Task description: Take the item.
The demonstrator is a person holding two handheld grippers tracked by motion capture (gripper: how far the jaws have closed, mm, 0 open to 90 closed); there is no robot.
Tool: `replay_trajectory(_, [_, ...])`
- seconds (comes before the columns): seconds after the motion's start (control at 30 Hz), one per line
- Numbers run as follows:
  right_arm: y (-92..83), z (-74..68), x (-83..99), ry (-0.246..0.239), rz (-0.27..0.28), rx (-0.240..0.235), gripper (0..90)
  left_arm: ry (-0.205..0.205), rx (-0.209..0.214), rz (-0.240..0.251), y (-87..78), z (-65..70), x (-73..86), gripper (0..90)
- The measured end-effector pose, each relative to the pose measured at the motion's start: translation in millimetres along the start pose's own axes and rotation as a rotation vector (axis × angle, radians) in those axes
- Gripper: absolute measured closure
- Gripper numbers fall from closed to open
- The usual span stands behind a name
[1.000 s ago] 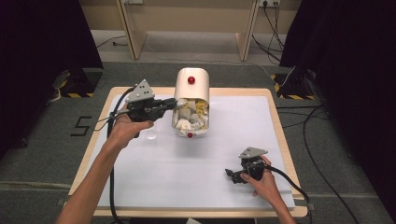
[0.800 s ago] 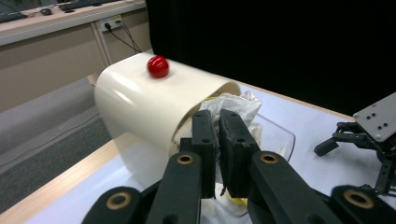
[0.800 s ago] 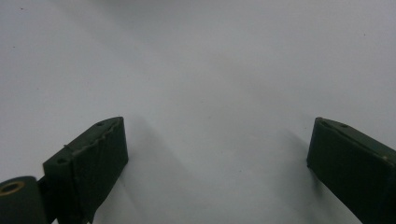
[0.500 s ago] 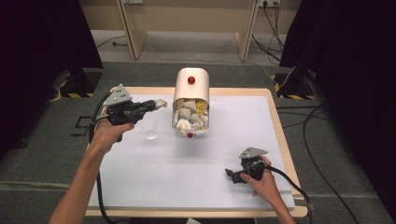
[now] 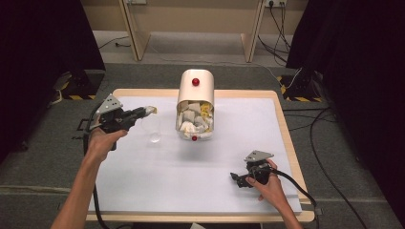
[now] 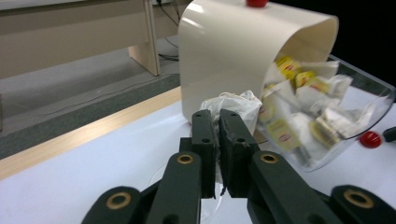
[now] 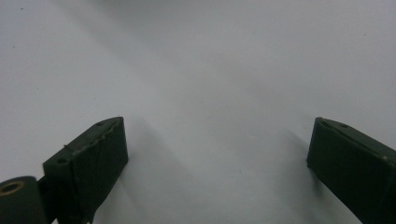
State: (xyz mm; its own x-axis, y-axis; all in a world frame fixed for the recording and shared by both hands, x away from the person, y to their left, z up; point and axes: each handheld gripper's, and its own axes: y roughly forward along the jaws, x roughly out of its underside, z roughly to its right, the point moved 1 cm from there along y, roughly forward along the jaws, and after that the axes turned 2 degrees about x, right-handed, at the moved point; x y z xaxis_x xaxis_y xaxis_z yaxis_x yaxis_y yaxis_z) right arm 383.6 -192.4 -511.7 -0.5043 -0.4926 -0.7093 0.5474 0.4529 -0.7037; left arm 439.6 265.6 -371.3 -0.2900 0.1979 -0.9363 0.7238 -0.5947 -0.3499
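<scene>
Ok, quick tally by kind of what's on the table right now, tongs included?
Tea bag dispenser, cream with a clear bin: 1
Clear glass cup: 1
Tea bag pinched in the left tongs: 1
Tea bags loose in the bin: a heap, too jumbled to count
Tongs: 2, left tongs shut, right tongs open
Total: 5, leaving the heap aside

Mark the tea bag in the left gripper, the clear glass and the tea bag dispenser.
tea bag (image 6: 231, 105): left gripper view, crumpled white paper above the jaw tips.
clear glass (image 5: 152, 130): high view, its transparent side wall.
tea bag dispenser (image 5: 196, 88): high view, cream curved lid.
</scene>
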Motion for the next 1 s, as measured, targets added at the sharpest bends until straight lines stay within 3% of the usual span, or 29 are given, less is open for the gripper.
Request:
replay_trajectory(0.5, [0.0,0.2,0.0,-0.001,0.0,-0.001,5.6,-0.045,-0.027,-0.053,15.6,-11.9,27.8,84.5])
replay_trajectory(1.0, [0.0,0.0,0.0,0.0,0.0,0.0,5.6,-0.035,-0.037,-0.124,38.5,-13.5,42.1,84.1])
